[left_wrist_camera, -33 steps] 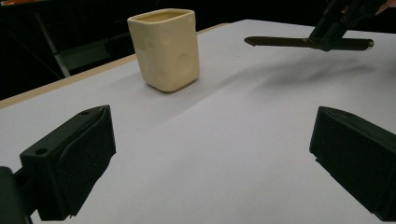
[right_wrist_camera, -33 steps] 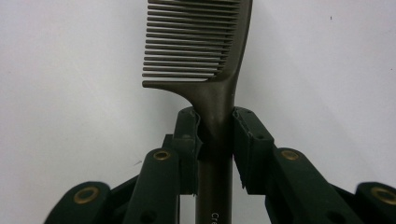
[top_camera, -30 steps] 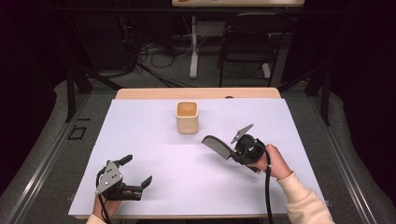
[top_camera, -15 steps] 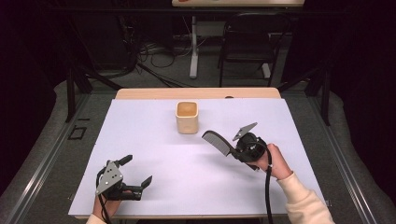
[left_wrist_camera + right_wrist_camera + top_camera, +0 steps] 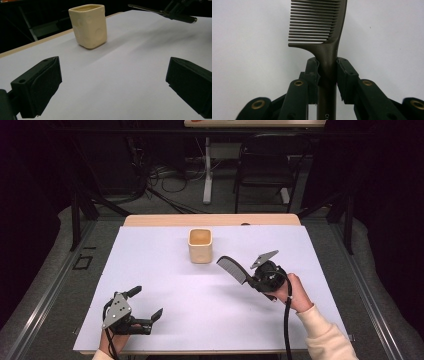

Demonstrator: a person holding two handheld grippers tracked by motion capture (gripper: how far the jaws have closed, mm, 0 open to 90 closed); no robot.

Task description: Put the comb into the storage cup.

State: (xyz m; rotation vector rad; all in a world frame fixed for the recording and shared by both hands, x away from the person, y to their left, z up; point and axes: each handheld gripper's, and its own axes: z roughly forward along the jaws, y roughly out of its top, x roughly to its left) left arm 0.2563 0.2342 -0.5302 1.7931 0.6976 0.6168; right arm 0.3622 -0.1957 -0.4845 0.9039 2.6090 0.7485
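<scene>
Cream cup (image 5: 200, 245), squarish w/ rounded corners and dimpled glossy sides, stood upright near the far middle of the white matte counter (image 5: 165, 270). Dark plastic comb (image 5: 322, 27), fine straight teeth, was clamped by its handle in the right hand-held gripper (image 5: 328, 75), raised just right of the cup. Left hand-held gripper (image 5: 145, 307), jaws wide apart, sat near the front-left edge, well apart from the cup.

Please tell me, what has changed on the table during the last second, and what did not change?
The right tool, shut on the comb, moved slightly toward the person's left, nearer the cream cup. Nothing was grasped or released. The cup and the open left tool stayed where they were.
</scene>
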